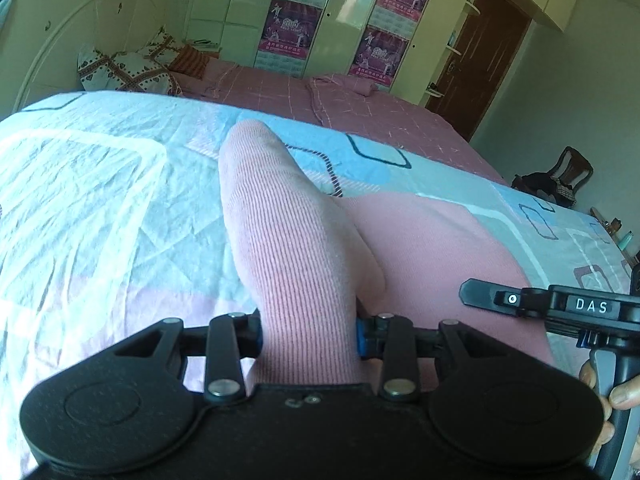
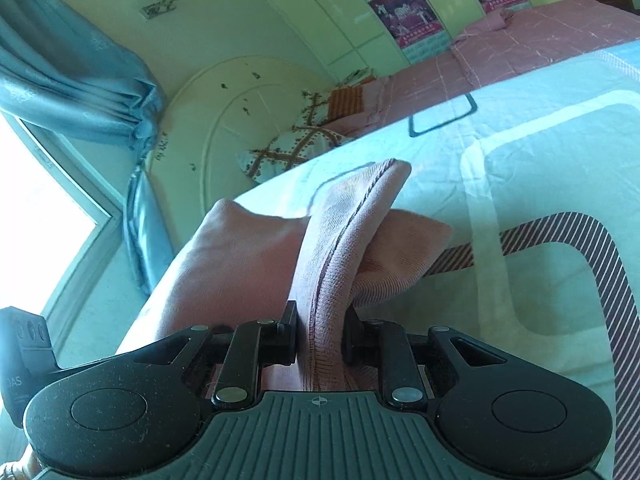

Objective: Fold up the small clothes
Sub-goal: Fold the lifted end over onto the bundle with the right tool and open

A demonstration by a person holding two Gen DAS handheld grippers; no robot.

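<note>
Left gripper (image 1: 308, 336) and right gripper (image 2: 320, 336) are both clamping the pink ribbed garment (image 1: 288, 240) above the bedsheet (image 1: 100, 200); keeping edges level and taut should give a straight fold.

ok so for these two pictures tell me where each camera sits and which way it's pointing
Left wrist: sits behind the left tongs, looking across the bed toward the wardrobe; those tongs are shut on the pink garment, with the right tongs at the right edge.
Right wrist: sits behind the right tongs, tilted up toward the headboard and curtain, shut on a seamed fold.
Shared: the pink garment, patterned bedspread, headboard, wardrobe posters.
</note>
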